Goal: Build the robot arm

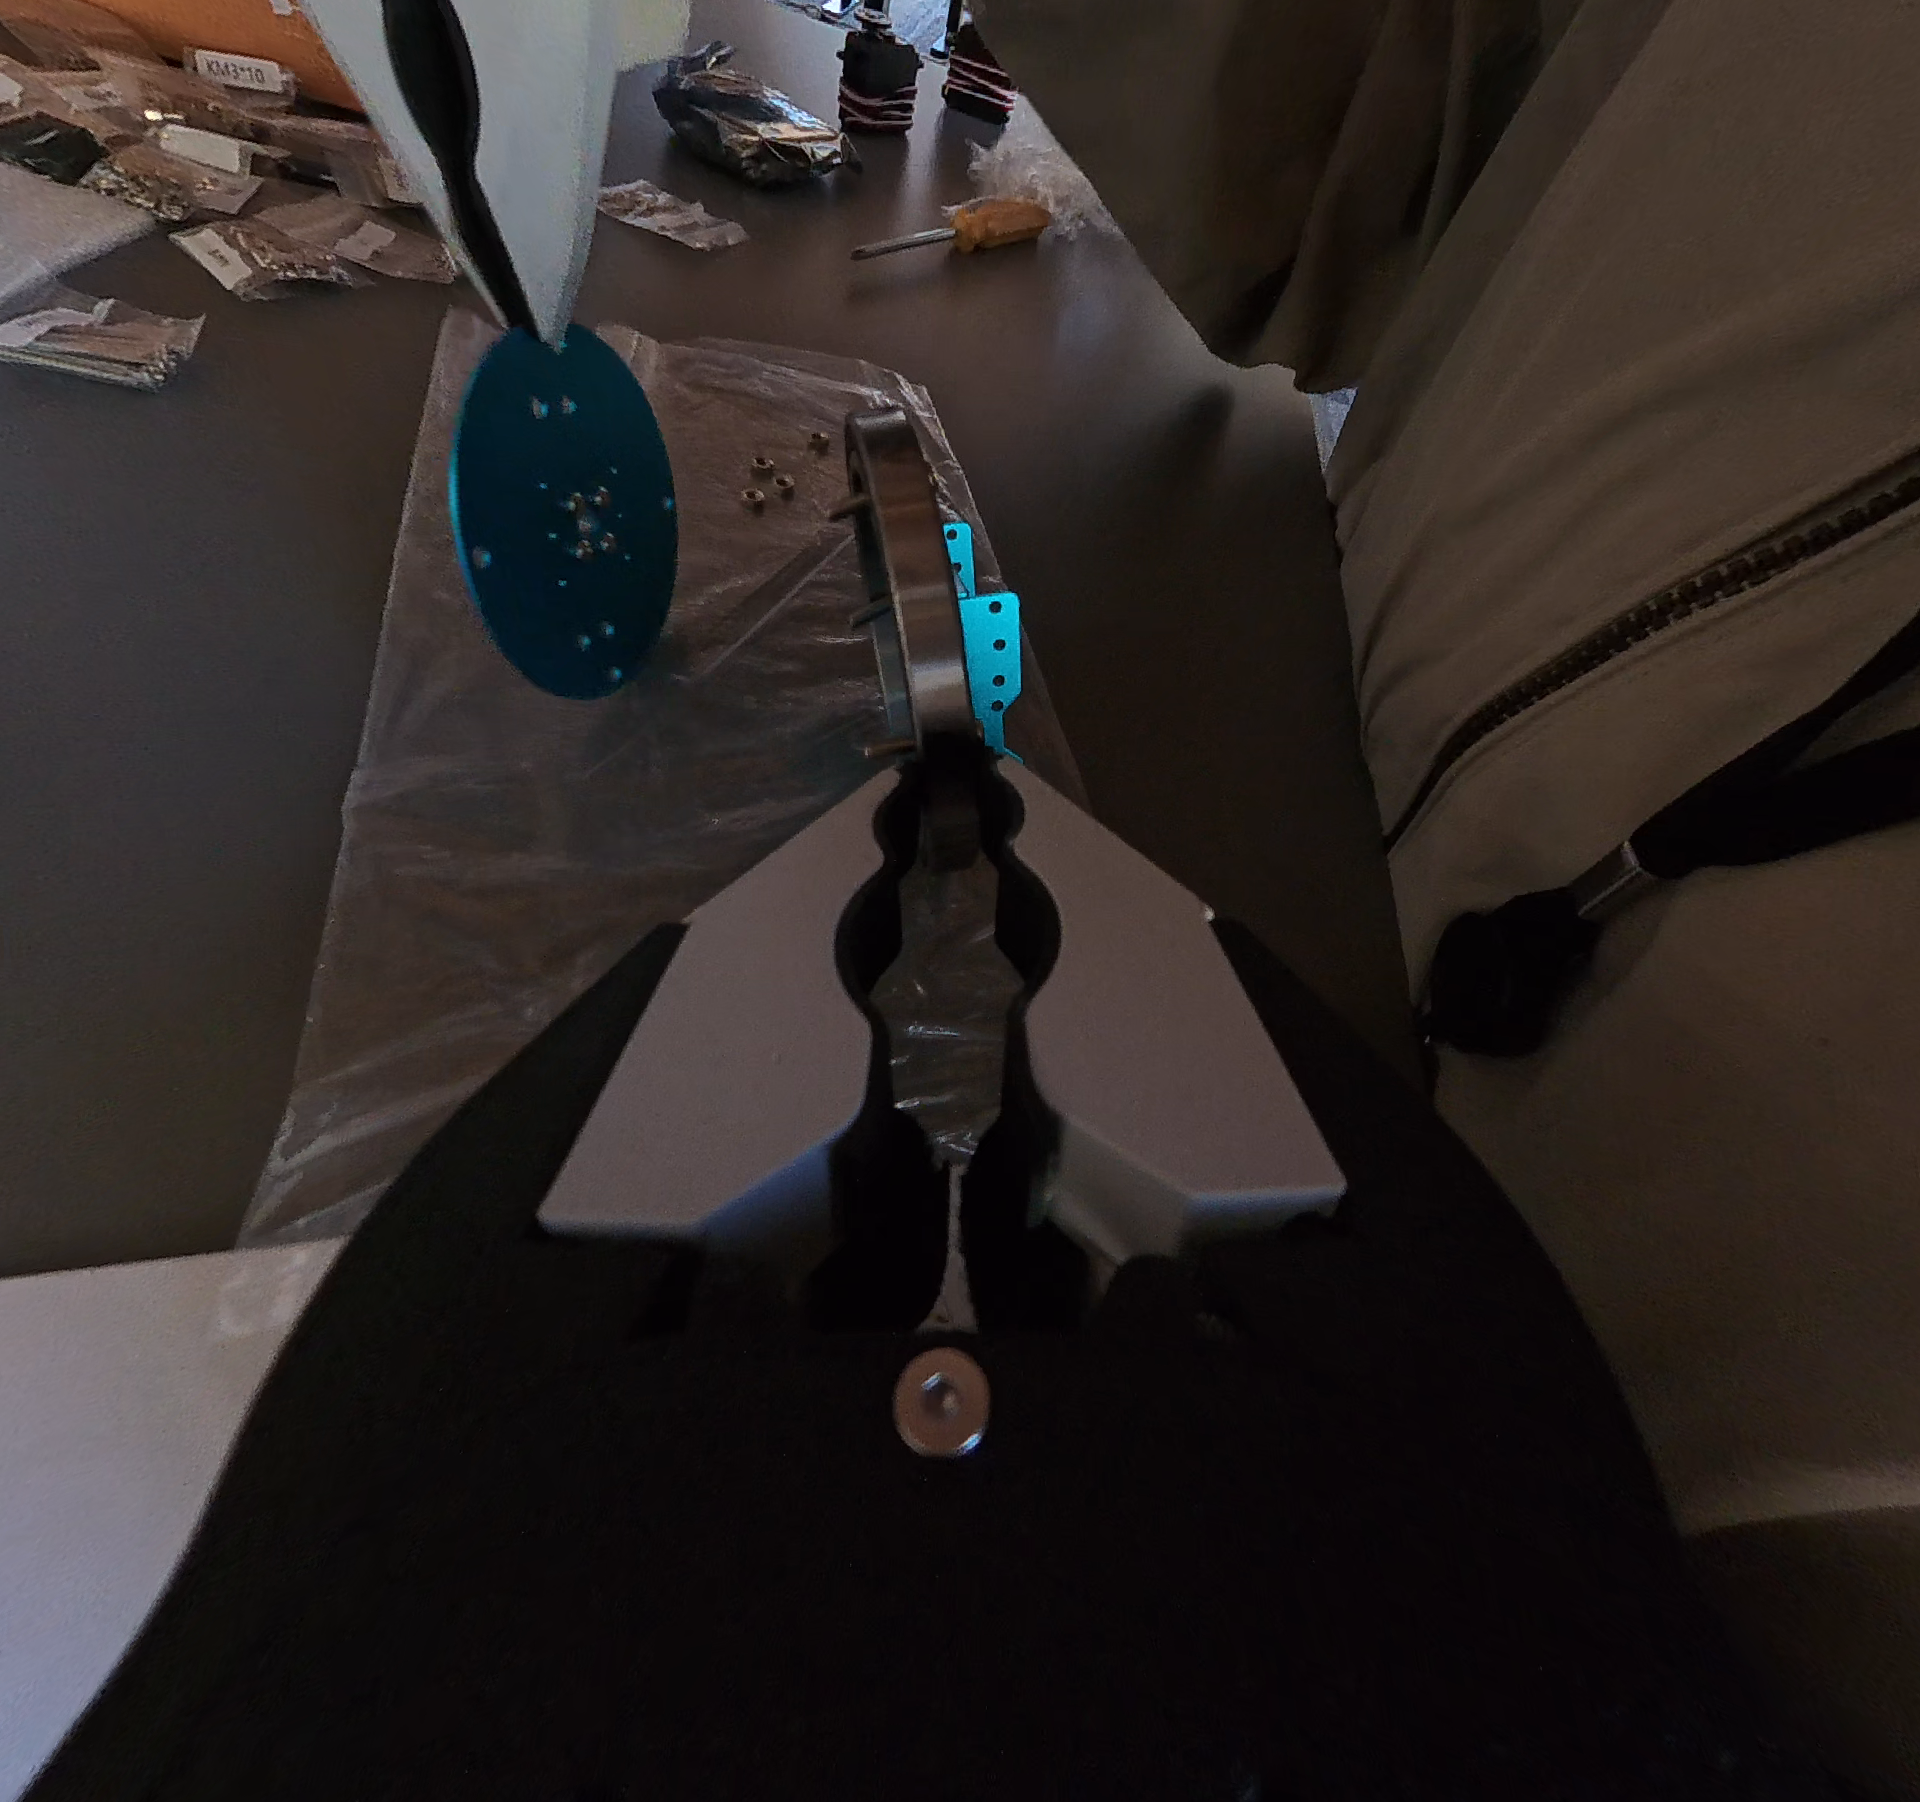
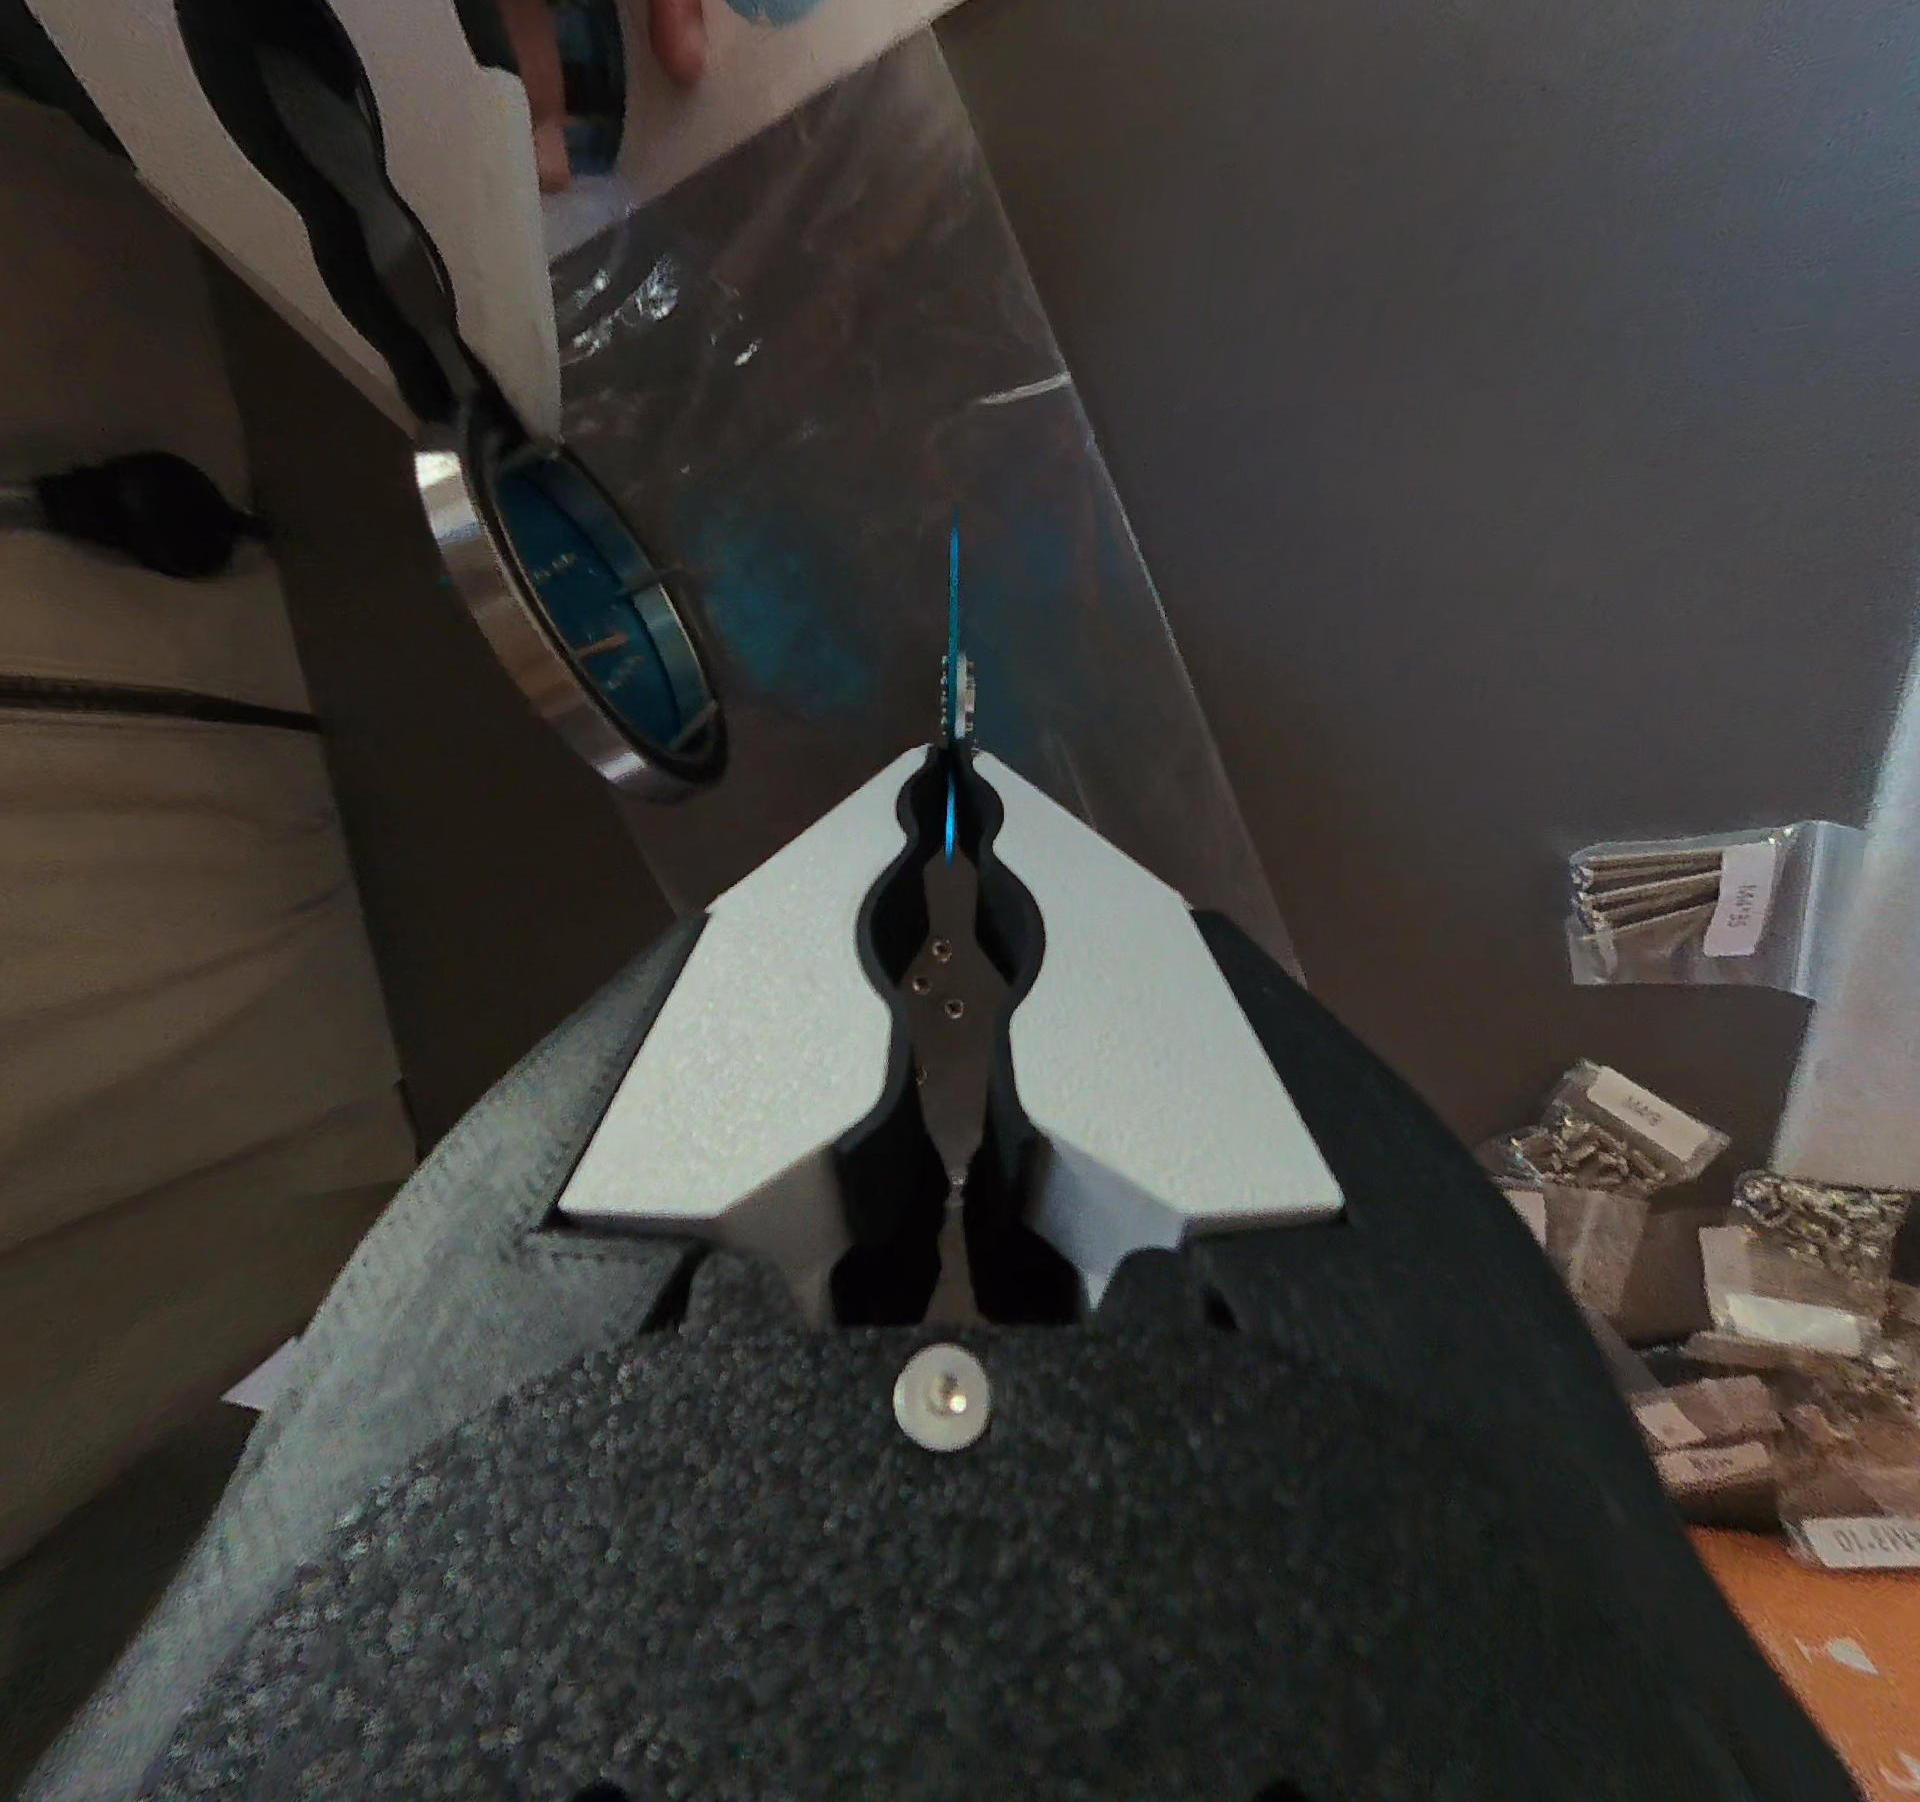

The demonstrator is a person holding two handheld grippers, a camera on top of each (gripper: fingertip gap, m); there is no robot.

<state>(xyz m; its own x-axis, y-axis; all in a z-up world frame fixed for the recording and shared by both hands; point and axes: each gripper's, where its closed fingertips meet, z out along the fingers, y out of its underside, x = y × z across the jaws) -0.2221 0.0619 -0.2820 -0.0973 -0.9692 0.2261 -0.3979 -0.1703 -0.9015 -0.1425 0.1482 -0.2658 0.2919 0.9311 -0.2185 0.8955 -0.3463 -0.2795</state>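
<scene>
My left gripper (image 1: 948, 750) jaws clamp a steel bearing ring (image 1: 906, 568) edge-on; my right gripper (image 2: 951, 765) jaws pinch a blue disc (image 1: 564, 514) hanging face-out above the desk (image 1: 156, 713).

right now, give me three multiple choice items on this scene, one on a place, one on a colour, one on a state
1. Where does the yellow-handled screwdriver lie?
A. on the dark table
B. on the clear plastic sheet
C. in a claw

2. What colour is the flat round perforated disc?
A. red
B. blue
C. green

3. How is the left claw?
A. wide open
B. shut on nothing
C. shut on the silver metal ring with blue parts

Key: 1 A, it rests on bare tabletop beyond the sheet. 2 B, its face shows blue where the right claw pinches its edge. 3 C, the tips clamp the ring's rim.
</scene>
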